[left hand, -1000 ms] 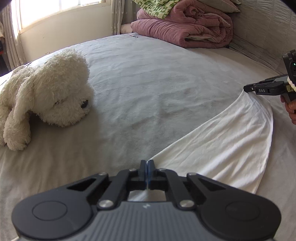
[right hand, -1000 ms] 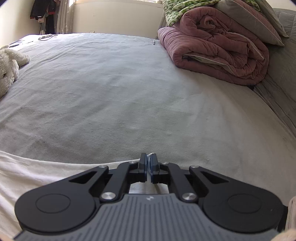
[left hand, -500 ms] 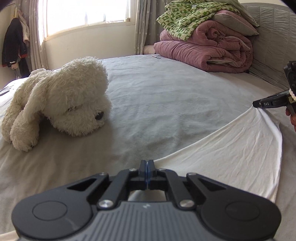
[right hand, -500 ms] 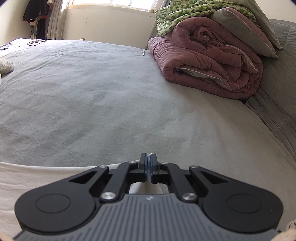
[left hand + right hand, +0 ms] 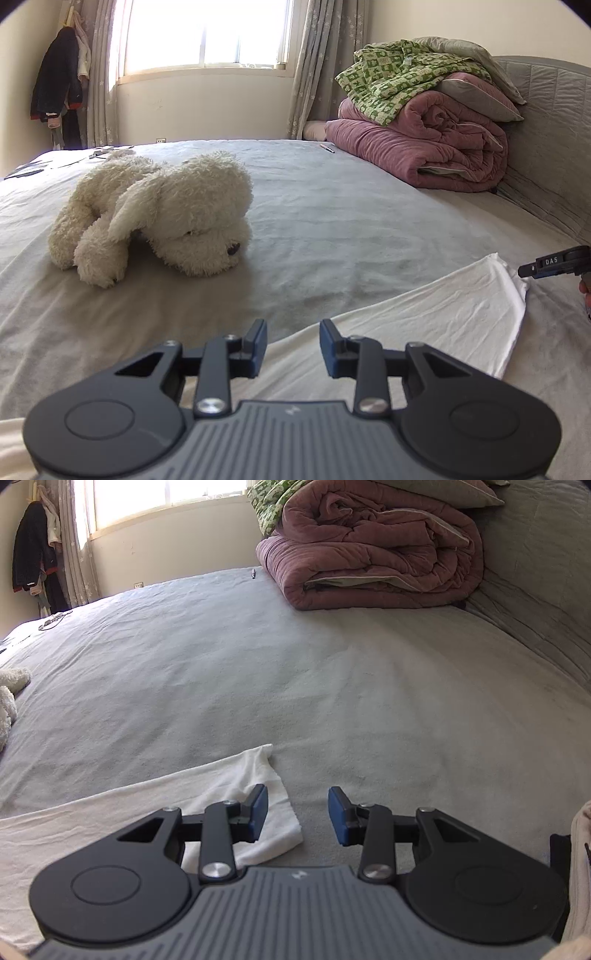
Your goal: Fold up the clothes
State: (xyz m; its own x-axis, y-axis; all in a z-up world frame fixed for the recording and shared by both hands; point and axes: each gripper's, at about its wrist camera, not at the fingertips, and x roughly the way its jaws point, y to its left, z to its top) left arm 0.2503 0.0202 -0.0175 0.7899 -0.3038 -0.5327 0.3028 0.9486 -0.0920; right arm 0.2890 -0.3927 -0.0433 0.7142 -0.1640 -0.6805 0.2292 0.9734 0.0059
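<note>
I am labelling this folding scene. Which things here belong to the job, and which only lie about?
Job: white cloth, left gripper and right gripper, both opening, nothing between the fingers.

Lying about: plush dog, pink quilt, green blanket, pillow, pen, hanging clothes.

- The left hand-held gripper point(image 5: 291, 345), clamped on the edge of the white garment point(image 5: 443, 314) a second ago, is opening its jaws; the cloth lies flat on the bed point(image 5: 332, 221) under the gap, no pad pressing it.
- The right hand-held gripper point(image 5: 297, 819) was pinching the garment's far corner and is opening too; that corner point(image 5: 266, 771) has dropped onto the bed beneath its left finger.
- Both views have tipped up, so the window point(image 5: 207, 33) and hanging clothes point(image 5: 59, 88) now show.
</note>
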